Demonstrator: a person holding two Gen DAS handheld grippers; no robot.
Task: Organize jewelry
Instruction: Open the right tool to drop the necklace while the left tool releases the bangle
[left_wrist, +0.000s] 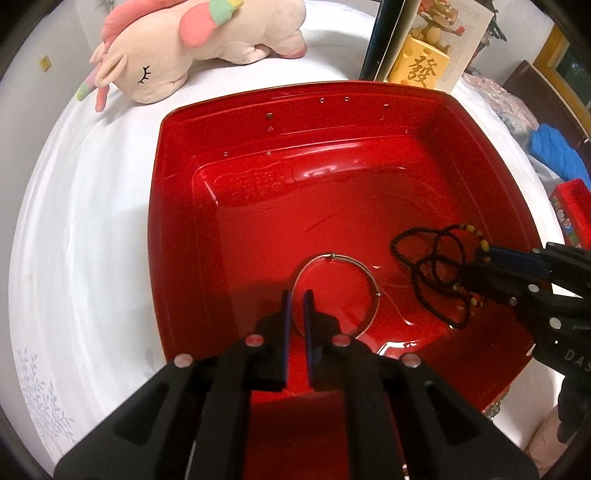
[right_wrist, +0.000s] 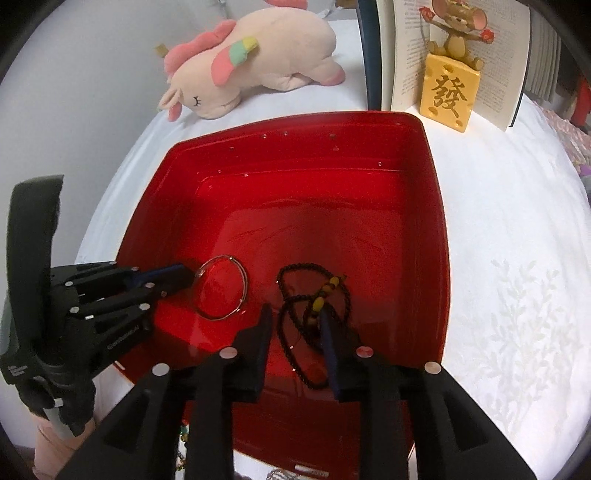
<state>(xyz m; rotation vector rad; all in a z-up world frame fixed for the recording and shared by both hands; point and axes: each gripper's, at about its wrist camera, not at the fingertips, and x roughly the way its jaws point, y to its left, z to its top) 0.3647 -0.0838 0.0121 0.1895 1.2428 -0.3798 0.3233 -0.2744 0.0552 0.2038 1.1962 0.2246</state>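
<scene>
A glossy red tray (left_wrist: 177, 206) (right_wrist: 436, 229) lies on a white cloth. In it lie a thin silver bangle (left_wrist: 371, 280) (right_wrist: 243, 284) and a dark beaded necklace with yellow beads (left_wrist: 424, 266) (right_wrist: 295, 295). My left gripper (left_wrist: 297, 295) (right_wrist: 188, 275) has its jaws a narrow gap apart, astride the bangle's near rim; I cannot tell whether they pinch the wire. My right gripper (right_wrist: 295, 317) (left_wrist: 476, 266) is open, its fingers on either side of the necklace, which rests on the tray floor.
A pink unicorn plush (left_wrist: 184, 48) (right_wrist: 251, 62) lies beyond the tray at the back left. An open book (right_wrist: 461, 55) and a yellow cheese figurine with a mouse (right_wrist: 448, 92) (left_wrist: 424, 62) stand at the back right. A red box (left_wrist: 570, 210) sits right.
</scene>
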